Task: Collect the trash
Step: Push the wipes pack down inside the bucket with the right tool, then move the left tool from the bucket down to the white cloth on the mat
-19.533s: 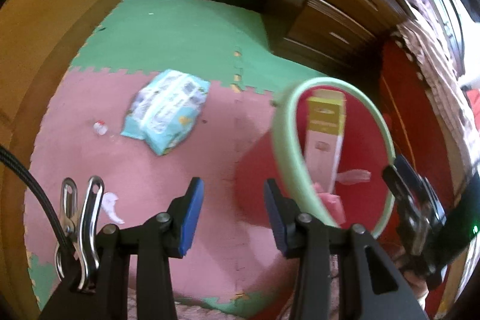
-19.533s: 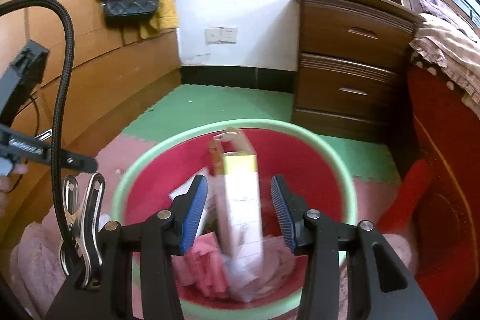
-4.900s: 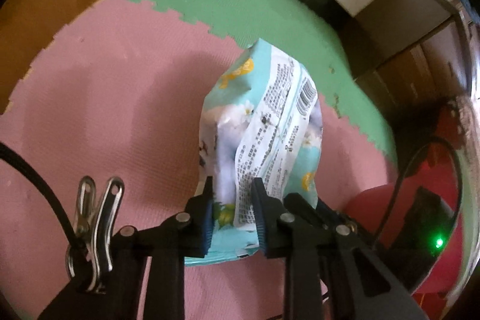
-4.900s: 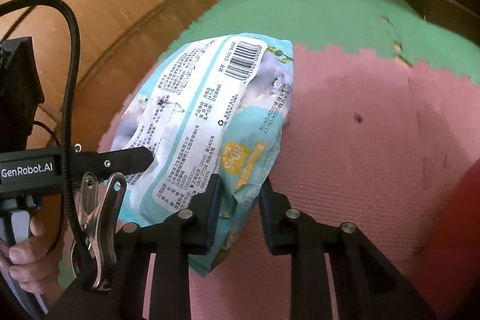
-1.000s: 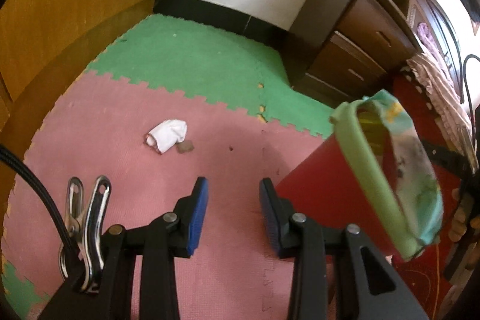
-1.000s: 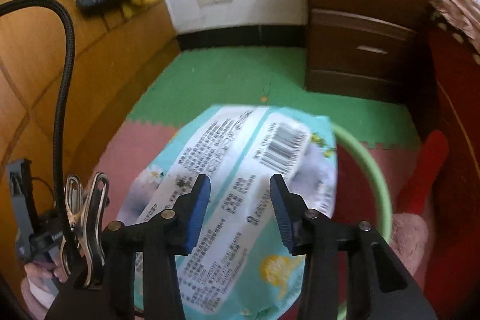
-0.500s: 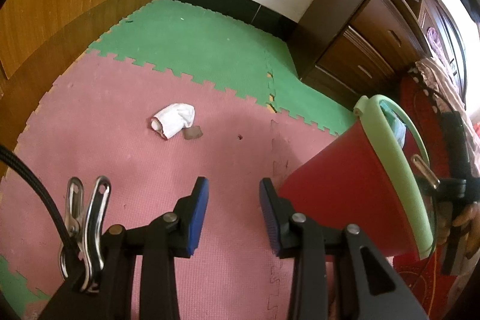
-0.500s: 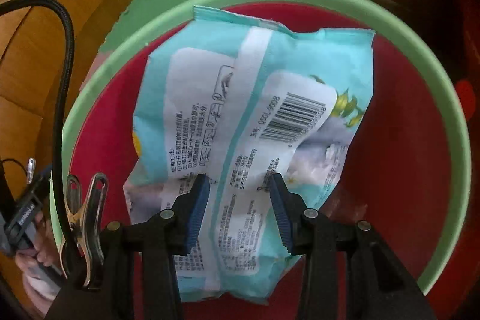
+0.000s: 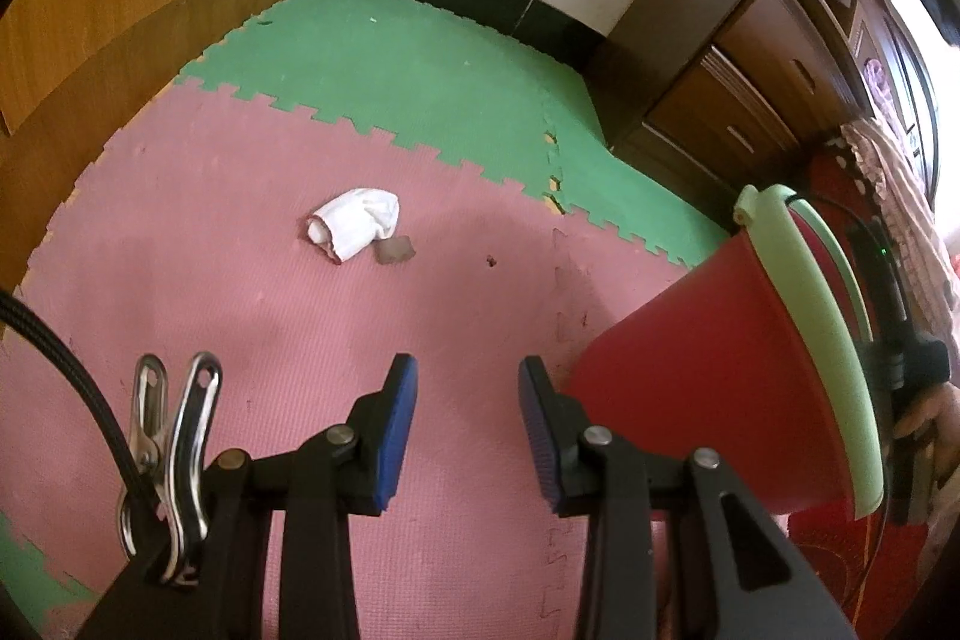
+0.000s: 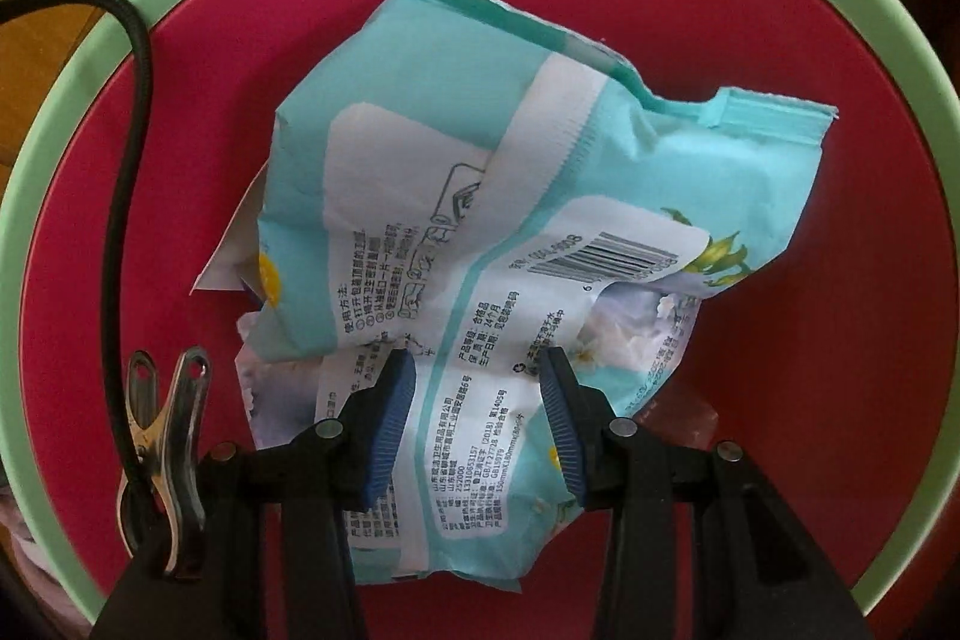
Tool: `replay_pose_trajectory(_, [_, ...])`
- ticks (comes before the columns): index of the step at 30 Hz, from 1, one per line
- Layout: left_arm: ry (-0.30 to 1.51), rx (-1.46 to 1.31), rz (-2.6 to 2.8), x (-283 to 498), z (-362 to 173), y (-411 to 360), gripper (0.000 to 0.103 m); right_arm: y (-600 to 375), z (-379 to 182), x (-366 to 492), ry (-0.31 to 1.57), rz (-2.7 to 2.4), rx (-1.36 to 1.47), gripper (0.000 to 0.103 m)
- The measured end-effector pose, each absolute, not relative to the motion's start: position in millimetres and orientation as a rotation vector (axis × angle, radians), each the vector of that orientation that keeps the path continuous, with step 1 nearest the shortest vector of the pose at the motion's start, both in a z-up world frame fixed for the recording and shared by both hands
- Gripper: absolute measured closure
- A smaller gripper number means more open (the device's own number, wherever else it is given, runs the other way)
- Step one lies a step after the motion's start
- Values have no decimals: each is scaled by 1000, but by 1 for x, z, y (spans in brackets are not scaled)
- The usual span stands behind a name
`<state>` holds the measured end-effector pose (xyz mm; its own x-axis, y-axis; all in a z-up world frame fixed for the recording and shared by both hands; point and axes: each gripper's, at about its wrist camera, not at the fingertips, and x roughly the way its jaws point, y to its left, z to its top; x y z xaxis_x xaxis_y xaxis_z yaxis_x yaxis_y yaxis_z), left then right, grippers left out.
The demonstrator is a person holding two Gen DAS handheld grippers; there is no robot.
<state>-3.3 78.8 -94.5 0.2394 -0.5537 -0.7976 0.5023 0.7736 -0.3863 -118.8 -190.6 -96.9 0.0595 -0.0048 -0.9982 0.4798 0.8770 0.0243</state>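
Inside the red bucket [image 10: 840, 316] with the light green rim [image 10: 54, 196], seen straight down from the right wrist view, lies a crumpled light blue wipes packet [image 10: 480, 196] with white print panels and a barcode. The right gripper [image 10: 474, 412] stands over the near part of this packet with its 2 blue-padded fingers [image 10: 387, 415] apart; the packet's near portion sits between them, and the pads do not visibly press on it. Other paper scraps show under the packet's left edge. On the left wrist view, the left gripper [image 9: 462, 424] hovers over the pink foam floor mat [image 9: 210, 292] with its 2 fingers apart and nothing between them. A crumpled white tissue wad [image 9: 354, 229] lies on the pink mat, far and left of the left gripper, and a small brown scrap [image 9: 396, 250] lies just beside the wad on its right. Green mat tiles [image 9: 408, 70] join the pink ones farther away. At the right of this view the bucket appears tilted, its rim toward the right edge, with a hand [image 9: 927, 412] partly visible behind it. A dark wooden dresser [image 9: 738, 100] stands at the far right against the white wall.
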Motion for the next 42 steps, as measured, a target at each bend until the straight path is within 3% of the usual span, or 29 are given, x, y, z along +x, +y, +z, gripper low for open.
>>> replay_pose_trajectory(11, [1122, -81, -686, 2, -95, 87, 66, -214, -83, -126, 1437, -393, 466, 58])
replay_pose_trajectory(14, [1108, -109, -671, 6, -93, 94, 55, -221, -62, -144, 1375, -408, 482, 47])
replay_pose_trajectory(20, [1126, -151, -647, 13, -93, 103, 49, -218, -17, -168, 1242, -436, 419, 46])
replay_pose_trajectory(24, [1138, -208, -637, 16, -95, 109, 37, -204, -5, -179, 1171, -447, 393, 46])
replay_pose_trajectory(28, [1118, -258, -629, 17, -91, 114, 36, -173, 12, -179, 1073, -440, 311, 46])
replay_pose_trajectory(42, [1067, 18, -493, 57, -67, 103, 37, -60, 34, -134, 823, -253, 165, 46])
